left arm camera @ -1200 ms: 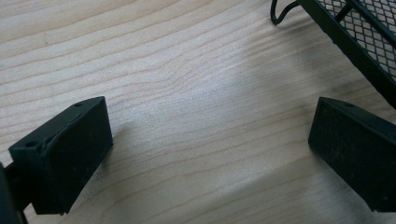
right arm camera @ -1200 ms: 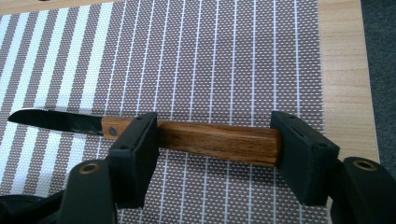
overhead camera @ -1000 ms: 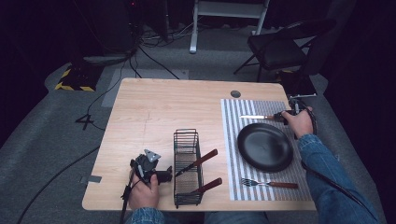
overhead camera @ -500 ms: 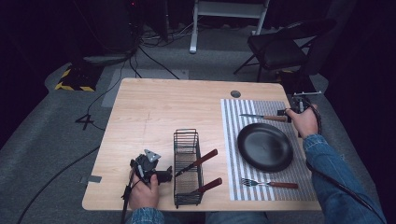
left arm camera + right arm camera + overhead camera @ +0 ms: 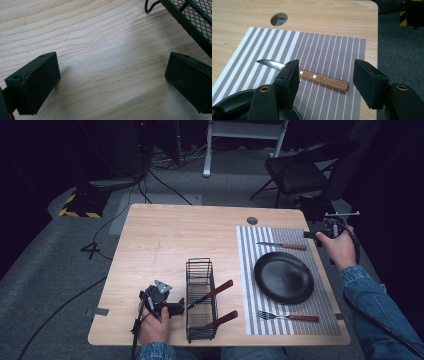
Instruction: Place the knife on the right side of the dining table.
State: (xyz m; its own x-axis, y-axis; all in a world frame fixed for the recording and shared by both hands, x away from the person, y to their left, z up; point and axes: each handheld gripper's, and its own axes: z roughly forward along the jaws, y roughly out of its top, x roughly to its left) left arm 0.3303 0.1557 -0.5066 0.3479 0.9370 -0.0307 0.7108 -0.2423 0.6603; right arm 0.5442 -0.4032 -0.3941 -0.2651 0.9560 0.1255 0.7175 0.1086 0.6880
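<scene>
Dark room, grey floor, a folding chair (image 5: 300, 167) beyond the light wooden desk (image 5: 170, 235); a striped placemat (image 5: 247, 265) covers the desk's right part.

My right hand-held gripper (image 5: 325, 75) hangs above the mat's far right corner, jaws spread wide and holding nothing. Between and below them lies the knife (image 5: 312, 77), flat on the mat. Its wooden handle points toward the desk's right edge and its blade toward the middle, so the long axis runs left to right across the desk, parallel to the far edge. In the right gripper view, that axis crosses the gap between the jaws nearly end-on to the closing direction; I judge a wrist turn necessary before any grasp across the handle. My right hand (image 5: 336, 245) is far nearer the knife than the left.

Next outward: the black plate (image 5: 283, 277) just on the near side of the knife, then a fork (image 5: 288, 316) at the mat's near edge.

My left hand-held gripper (image 5: 110, 82) rests low over bare wood at the near left, jaws apart, empty, just beside the wire basket (image 5: 201, 295), which holds two wooden-handled utensils (image 5: 212, 292).
</scene>
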